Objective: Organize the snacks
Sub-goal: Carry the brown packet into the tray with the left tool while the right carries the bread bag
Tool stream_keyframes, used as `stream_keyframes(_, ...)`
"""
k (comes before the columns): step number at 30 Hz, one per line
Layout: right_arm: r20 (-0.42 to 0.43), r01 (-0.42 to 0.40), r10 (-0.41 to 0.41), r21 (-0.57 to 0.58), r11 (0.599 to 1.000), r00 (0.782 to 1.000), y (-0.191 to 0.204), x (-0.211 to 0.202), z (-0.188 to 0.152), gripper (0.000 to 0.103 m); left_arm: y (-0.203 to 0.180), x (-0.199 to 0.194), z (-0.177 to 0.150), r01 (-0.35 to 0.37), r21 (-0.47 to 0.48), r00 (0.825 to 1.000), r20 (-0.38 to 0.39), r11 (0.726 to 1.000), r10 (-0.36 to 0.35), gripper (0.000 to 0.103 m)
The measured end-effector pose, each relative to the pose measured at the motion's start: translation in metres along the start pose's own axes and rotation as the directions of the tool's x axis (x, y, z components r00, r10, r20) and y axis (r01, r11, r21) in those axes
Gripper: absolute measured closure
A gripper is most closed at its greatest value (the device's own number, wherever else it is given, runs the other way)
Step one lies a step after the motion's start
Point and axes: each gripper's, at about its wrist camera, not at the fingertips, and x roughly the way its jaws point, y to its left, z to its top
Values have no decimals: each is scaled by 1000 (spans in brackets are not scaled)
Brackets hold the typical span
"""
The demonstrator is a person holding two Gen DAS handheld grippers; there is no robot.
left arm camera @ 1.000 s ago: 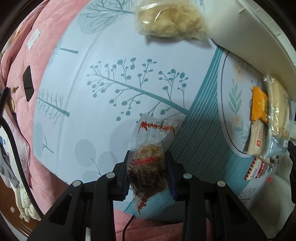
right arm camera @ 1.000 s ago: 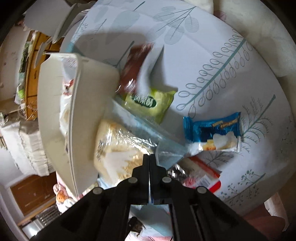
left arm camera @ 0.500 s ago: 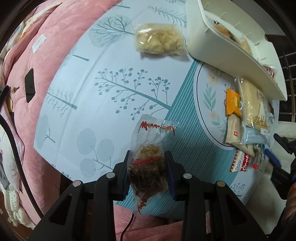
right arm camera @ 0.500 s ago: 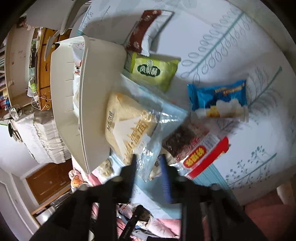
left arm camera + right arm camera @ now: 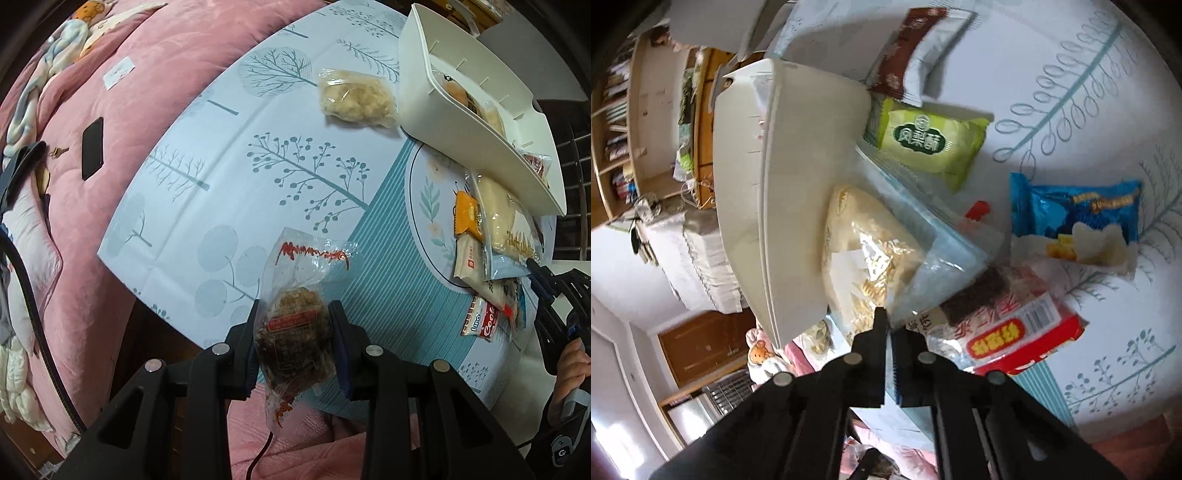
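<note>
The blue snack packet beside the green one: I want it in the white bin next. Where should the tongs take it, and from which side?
Judging by its pose, take the blue snack packet from above, across its short width near the middle. It lies flat on the tablecloth and clear of the pile, so both long edges are free; its crimped ends look thin and likely to slip.

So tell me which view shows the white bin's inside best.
The left wrist view. It looks into the open top of the white bin, showing its divider slots and a few snacks inside. The right wrist view shows only the bin's smooth outer wall and rim; nothing inside can be seen.
</note>
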Motion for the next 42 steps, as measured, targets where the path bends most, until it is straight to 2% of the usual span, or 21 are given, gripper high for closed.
stream_keyframes(10, 3, -41, 43, -213, 976, 999, 42, -42, -18, 103, -28, -27, 11, 24, 56, 998, 53, 998, -27, 72)
stream_keyframes(18, 80, -74, 116, -408, 910, 990, 82, -84, -36, 103, -67, -72, 38, 50, 183, 989, 128, 982, -74, 72)
stream_keyframes(25, 175, -61, 180, -532, 845, 968, 116, -109, -41, 103, -98, -107, 72, 54, 283, 977, 184, 958, -110, 72)
stream_keyframes(32, 221, -45, 240, -640, 767, 945, 155, -109, -37, 103, -125, -114, 110, 59, 357, 974, 184, 932, -132, 72)
stream_keyframes(37, 262, -4, 254, -689, 724, 931, 177, -103, -34, 103, -143, -108, 140, 97, 406, 966, 182, 909, -185, 72)
stream_keyframes(40, 284, 24, 254, -708, 705, 925, 185, -97, -32, 103, -156, -103, 154, 108, 443, 957, 195, 890, -213, 72)
stream_keyframes(42, 292, 31, 248, -702, 711, 924, 188, -90, -27, 102, -163, -99, 163, 127, 459, 953, 188, 879, -236, 71)
